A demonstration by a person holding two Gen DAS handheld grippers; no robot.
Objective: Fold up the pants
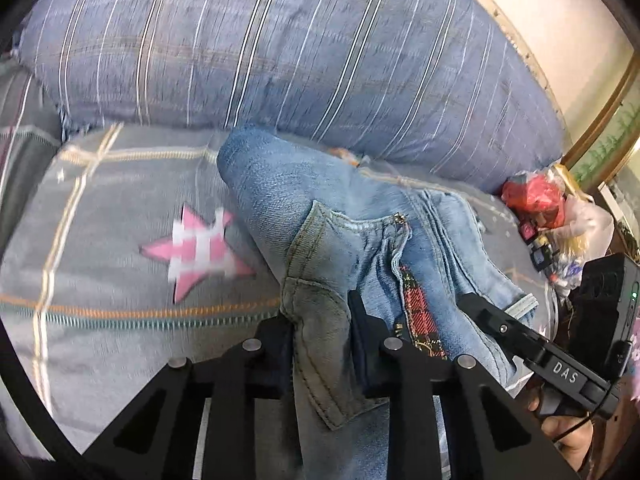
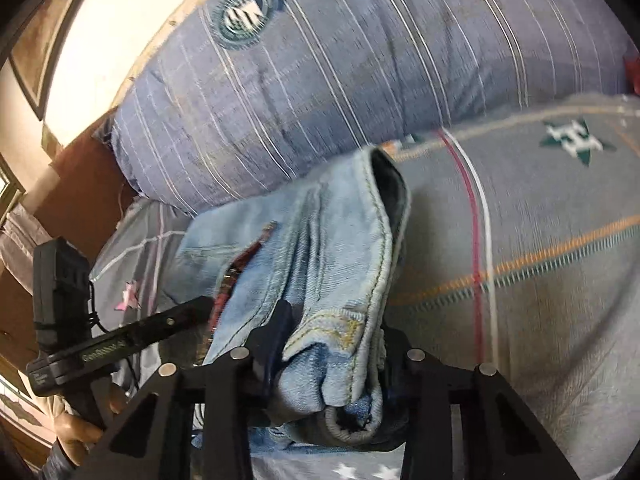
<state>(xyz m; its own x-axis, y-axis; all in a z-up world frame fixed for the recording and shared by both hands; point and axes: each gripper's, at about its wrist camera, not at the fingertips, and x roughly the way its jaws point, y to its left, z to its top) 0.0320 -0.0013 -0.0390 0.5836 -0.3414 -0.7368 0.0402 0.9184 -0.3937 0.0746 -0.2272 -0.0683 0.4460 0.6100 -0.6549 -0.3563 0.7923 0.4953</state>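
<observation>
On grey bedspread (image 1: 120,320), striped pillow (image 1: 280,48)

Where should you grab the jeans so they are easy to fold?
Probably along the thick stitched waistband, one grabber at each end, coming in from the near edge. That is where the left gripper and the right gripper pinch the jeans now. The band's doubled, sewn cloth gives the pads something firm, so the loose legs can hang straight over the bedcover.
</observation>
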